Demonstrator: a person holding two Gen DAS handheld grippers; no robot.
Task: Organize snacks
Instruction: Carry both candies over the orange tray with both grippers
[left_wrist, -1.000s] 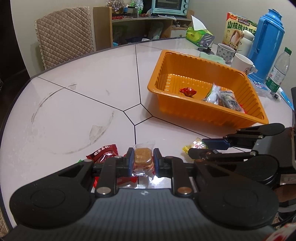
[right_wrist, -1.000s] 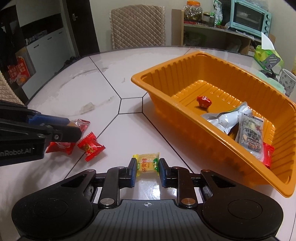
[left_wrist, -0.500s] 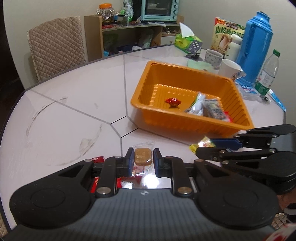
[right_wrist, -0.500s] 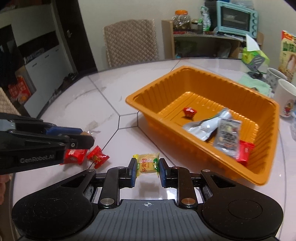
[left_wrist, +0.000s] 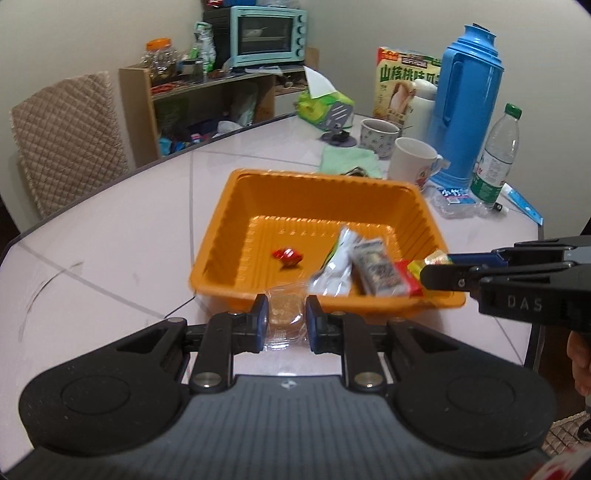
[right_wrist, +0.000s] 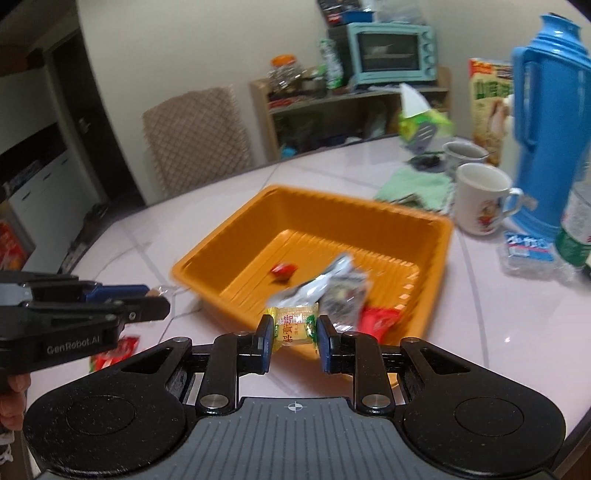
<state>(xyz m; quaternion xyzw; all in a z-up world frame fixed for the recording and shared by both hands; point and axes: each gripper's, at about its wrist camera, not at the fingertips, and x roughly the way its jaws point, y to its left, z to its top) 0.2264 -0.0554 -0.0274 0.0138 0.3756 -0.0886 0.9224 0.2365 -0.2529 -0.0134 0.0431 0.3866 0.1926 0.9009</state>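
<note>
Cookie (left_wrist: 283, 309) in a clear wrapper sits clamped between the two blue pads of the left claw (left_wrist: 283, 320), held in the air just in front of the near wall of the orange tray (left_wrist: 236, 221). The right claw (right_wrist: 294, 338) is likewise clenched on a yellow candy (right_wrist: 295, 326), gripped by its sides with green-printed crimped ends poking out past the pads; it hangs over the tray's near rim.

Both claws tilt downward toward the bench (left_wrist: 110, 236), side by side. In the left wrist view the right claw enters from the right edge, its tips reaching over the tray's near right corner. In the right wrist view the left claw comes in from the left edge, level with the tray's near left corner, and fingers of the person's hand (right_wrist: 13, 402) show beneath it.

The tray is thin moulded plastic, rectangular, with ribbed walls and a ridged floor. Inside lie a small red candy (left_wrist: 287, 255) near the middle, a crinkled silver foil packet (left_wrist: 336, 269), a dark printed packet (left_wrist: 375, 269) touching it, and a red packet (left_wrist: 406, 280) at the near right corner. A red wrapper (right_wrist: 114, 350) lies on the bench under the left claw. The bench top is glossy pale stone with dark seam lines.
</note>
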